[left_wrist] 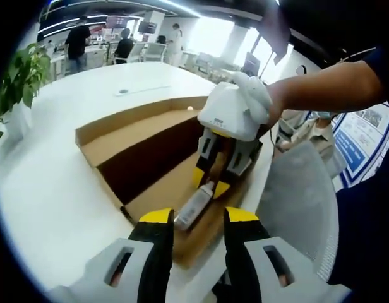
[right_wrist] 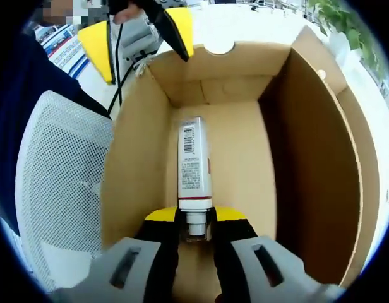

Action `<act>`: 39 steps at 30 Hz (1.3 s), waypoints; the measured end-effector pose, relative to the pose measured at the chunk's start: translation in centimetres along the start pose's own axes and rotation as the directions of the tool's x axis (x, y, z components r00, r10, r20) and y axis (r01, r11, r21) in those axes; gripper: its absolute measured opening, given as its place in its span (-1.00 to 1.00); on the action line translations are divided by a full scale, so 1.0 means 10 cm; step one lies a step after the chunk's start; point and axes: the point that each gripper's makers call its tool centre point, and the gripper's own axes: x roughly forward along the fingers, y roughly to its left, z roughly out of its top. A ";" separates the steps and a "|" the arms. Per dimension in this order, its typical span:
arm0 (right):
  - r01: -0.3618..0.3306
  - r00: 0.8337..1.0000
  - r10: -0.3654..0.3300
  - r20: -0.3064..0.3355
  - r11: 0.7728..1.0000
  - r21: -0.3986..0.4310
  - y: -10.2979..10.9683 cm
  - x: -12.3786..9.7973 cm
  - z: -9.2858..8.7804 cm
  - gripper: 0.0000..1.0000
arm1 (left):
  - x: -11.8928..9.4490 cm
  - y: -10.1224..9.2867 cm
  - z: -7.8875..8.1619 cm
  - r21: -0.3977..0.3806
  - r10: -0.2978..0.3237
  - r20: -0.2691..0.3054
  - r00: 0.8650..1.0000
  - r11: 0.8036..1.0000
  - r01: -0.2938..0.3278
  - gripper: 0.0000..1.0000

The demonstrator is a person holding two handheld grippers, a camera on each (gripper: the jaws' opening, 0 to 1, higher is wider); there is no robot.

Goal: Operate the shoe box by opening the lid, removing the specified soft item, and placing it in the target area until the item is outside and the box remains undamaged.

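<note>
Two claws at the open shoe box (left_wrist: 150, 148) on the table (left_wrist: 49, 189): right claw (right_wrist: 196, 230) grips the tube (right_wrist: 194, 167) by its cap; left claw (left_wrist: 194, 218) spread, holding nothing.

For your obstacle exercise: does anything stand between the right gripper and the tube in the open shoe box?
Nothing visible does. The right gripper is already closed on the tube at its cap end, inside the shoe box, whose lid is open.
</note>
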 end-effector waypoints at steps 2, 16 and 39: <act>0.007 1.000 -0.007 -0.008 1.000 0.004 -0.04 -0.03 -0.06 -0.65 | 0.03 0.00 0.04 0.014 -0.001 -0.004 1.000 1.000 0.001 -0.41; 0.008 1.000 -0.007 -0.003 1.000 0.027 -0.11 -0.11 -0.20 -0.58 | 0.41 -0.03 0.11 0.124 -0.019 -0.093 0.995 0.992 0.031 -0.43; 0.061 0.991 -0.072 0.114 0.993 0.098 -0.17 -0.40 -0.16 -0.61 | 1.18 -0.03 -0.30 0.535 -0.012 -0.435 0.900 0.801 0.269 -0.47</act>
